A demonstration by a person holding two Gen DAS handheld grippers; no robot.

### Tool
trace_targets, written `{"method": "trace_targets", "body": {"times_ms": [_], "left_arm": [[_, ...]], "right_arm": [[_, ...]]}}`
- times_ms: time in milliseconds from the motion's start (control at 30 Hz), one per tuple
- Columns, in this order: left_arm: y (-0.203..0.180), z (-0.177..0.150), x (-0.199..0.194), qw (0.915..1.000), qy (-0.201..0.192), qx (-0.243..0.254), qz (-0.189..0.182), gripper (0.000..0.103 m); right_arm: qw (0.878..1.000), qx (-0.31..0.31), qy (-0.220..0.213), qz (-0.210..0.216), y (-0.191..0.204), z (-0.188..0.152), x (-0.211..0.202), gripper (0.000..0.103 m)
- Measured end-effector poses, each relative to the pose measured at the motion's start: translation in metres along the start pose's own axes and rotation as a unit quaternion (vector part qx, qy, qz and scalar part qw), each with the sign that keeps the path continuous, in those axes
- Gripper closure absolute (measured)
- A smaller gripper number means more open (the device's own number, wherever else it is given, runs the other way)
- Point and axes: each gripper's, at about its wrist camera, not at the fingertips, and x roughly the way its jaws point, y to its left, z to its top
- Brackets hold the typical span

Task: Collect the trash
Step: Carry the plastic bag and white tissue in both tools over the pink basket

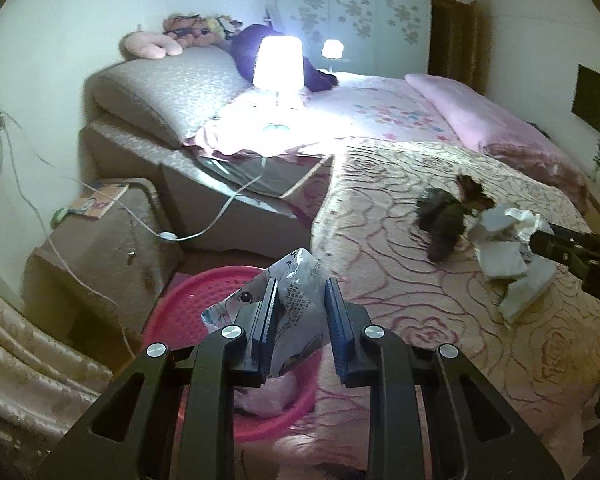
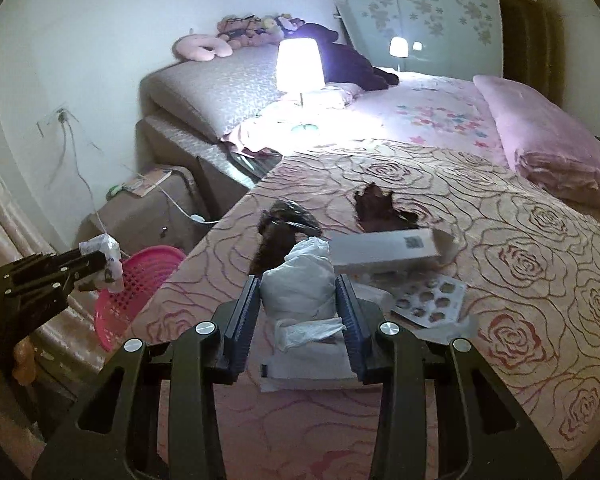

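A pink perforated basket [image 1: 204, 292] sits beside a beige bedspread [image 1: 440, 292] patterned with rose outlines. On the bedspread, white crumpled paper [image 2: 300, 284] and dark brown scraps [image 2: 380, 208].

Left black two-finger gripper [image 1: 300, 300] tilted downward, blue pads clamped on a crinkled printed plastic wrapper [image 1: 296, 296]. Right black two-finger gripper [image 2: 298, 300] tilted downward, pads squeezing a crumpled white plastic bag [image 2: 298, 288].

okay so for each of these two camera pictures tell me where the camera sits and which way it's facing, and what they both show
Left wrist view: sits on the left claw, looking down along its fingers over the pink basket beside the bed; the claw is shut on a printed wrapper.
Right wrist view: sits on the right claw, looking across the rose bedspread; it is shut on a white wad.
Shared: lit lamp, basket, bedspread, each other's claw.
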Motion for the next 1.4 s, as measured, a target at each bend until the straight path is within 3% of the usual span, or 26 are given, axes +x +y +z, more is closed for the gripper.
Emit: {"method": "trace_targets", "body": {"times_ms": [900, 1400], "left_arm": [[0.055, -0.009, 0.013, 0.9962, 0.01, -0.033, 0.08, 0.081], [0.07, -0.022, 0.037, 0.9936, 0.043, -0.041, 0.097, 0.08]], "right_arm": [[0.995, -0.065, 0.026, 0.065, 0.09, 0.022, 0.051, 0.065], [0.989, -0.101, 0.056, 0.095, 0.139, 0.026, 0.085, 0.065]]}}
